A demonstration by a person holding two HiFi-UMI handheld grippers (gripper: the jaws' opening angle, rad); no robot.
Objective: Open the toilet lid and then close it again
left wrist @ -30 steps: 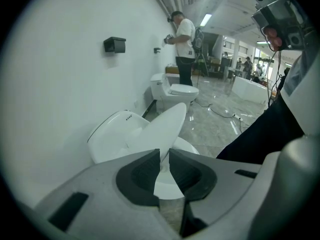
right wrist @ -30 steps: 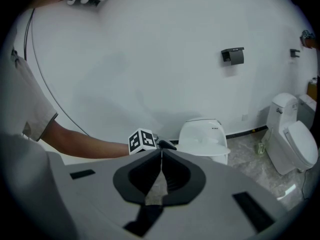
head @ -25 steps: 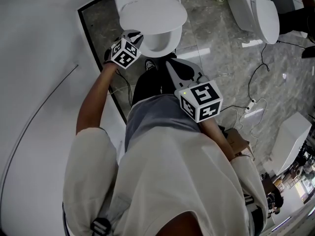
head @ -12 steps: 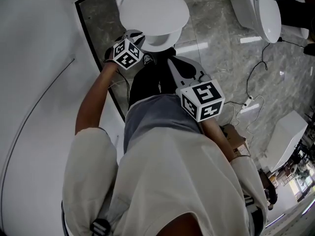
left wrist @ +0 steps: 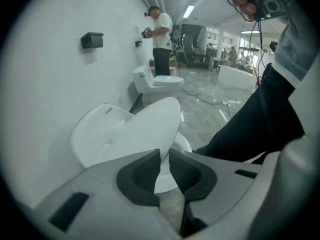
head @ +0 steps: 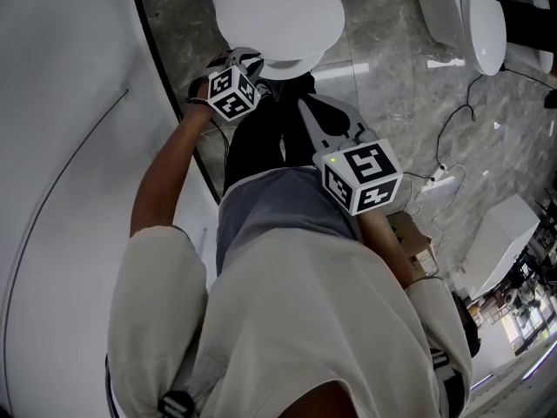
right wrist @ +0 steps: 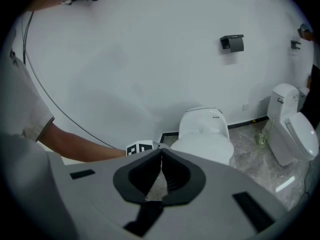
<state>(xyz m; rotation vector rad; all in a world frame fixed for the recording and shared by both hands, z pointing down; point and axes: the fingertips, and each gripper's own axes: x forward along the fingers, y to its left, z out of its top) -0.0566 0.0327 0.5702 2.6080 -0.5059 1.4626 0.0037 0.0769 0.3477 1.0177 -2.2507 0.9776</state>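
The white toilet lid (head: 278,16) hangs partly lowered over the bowl, whose rim (head: 280,68) shows just under its front edge. My left gripper (head: 246,61) is at the lid's front left edge. In the left gripper view the tilted lid (left wrist: 145,126) runs down into the narrow gap of the left gripper (left wrist: 164,156), which is shut on its edge. My right gripper (head: 306,111) hovers nearer my body, apart from the toilet. Seen from its own camera, the right gripper (right wrist: 161,159) is shut with nothing in it, and the lid (right wrist: 205,146) lies beyond.
A white wall runs along the left. A second toilet (head: 470,16) stands at the upper right, with cables (head: 452,120) and a power strip (head: 439,179) on the marble floor. A cardboard box (head: 409,233) lies by my right arm. Another person (left wrist: 161,34) stands at a far toilet.
The lid has come down further over the bowl, hiding more of the opening. My left gripper has sunk with it. The right gripper has dropped slightly.
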